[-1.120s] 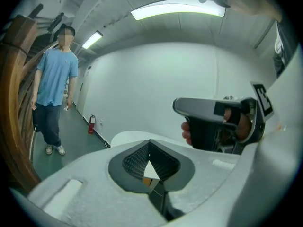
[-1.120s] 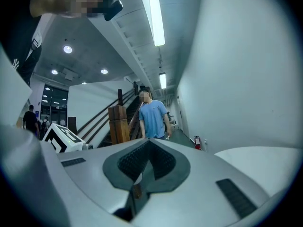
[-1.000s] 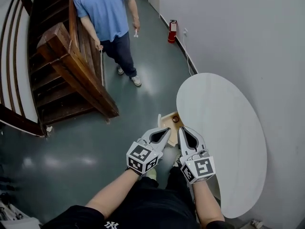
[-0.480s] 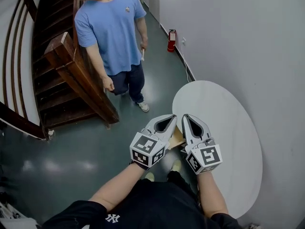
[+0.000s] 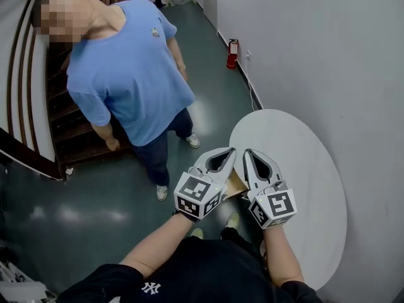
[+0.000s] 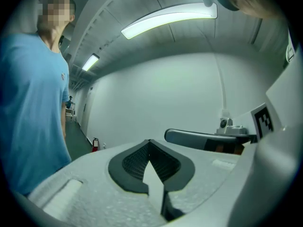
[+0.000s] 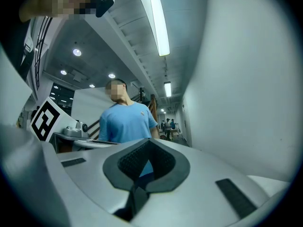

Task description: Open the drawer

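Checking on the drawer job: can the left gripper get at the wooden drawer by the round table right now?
Probably not as held. The left gripper is shut and points level, above the drawer by the table; its own view shows no drawer. Nothing seems to block lowering it.

The head view is sharp, with even, fairly bright light. The glossy floor (image 5: 76, 188) carries pale glare patches, and the table (image 5: 303, 188) looks flat white with no hard shadows. Both gripper views bend strongly and go black at the corners (fisheye). A ceiling strip light (image 6: 168, 19) blows out, and the left gripper (image 6: 149, 142), close to the lens, looks soft.
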The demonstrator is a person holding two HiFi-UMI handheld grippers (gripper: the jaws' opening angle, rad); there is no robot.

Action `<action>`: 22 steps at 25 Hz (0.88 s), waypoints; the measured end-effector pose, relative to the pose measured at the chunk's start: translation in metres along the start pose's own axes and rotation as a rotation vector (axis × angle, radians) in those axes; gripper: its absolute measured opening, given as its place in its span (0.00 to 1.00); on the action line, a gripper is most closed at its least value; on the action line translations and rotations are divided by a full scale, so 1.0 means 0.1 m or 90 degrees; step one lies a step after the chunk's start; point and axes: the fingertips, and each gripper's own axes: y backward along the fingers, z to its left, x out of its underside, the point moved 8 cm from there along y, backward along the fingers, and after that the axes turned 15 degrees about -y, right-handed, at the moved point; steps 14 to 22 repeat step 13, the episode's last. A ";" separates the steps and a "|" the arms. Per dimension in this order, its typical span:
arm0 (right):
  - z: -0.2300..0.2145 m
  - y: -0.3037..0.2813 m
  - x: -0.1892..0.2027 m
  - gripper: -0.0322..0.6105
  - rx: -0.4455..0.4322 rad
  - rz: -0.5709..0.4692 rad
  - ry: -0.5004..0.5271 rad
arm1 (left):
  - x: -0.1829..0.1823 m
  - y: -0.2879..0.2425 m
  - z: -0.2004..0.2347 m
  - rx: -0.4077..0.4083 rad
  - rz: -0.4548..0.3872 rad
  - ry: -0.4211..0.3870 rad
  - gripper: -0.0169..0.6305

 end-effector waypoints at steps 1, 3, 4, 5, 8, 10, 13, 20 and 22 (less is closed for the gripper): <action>-0.02 -0.01 0.00 0.07 -0.001 0.001 0.000 | 0.00 -0.01 0.01 -0.002 0.000 0.000 0.04; -0.03 -0.04 -0.01 0.07 -0.002 0.004 0.001 | 0.00 -0.04 0.03 -0.006 0.001 -0.002 0.04; -0.04 -0.05 -0.01 0.07 -0.003 0.005 0.001 | 0.00 -0.05 0.03 -0.007 0.002 -0.002 0.04; -0.05 -0.06 -0.01 0.07 -0.005 0.006 0.000 | 0.00 -0.06 0.04 -0.009 0.003 -0.003 0.04; -0.07 -0.12 -0.01 0.07 -0.009 0.008 -0.001 | 0.01 -0.09 0.07 -0.014 0.006 -0.004 0.04; -0.08 -0.16 -0.02 0.07 -0.011 0.008 -0.001 | 0.01 -0.11 0.10 -0.017 0.007 -0.005 0.04; -0.08 -0.22 -0.04 0.07 -0.013 0.010 0.000 | -0.01 -0.12 0.14 -0.021 0.008 -0.007 0.04; -0.08 -0.22 -0.04 0.07 -0.013 0.010 0.000 | -0.01 -0.12 0.14 -0.021 0.008 -0.007 0.04; -0.08 -0.22 -0.04 0.07 -0.013 0.010 0.000 | -0.01 -0.12 0.14 -0.021 0.008 -0.007 0.04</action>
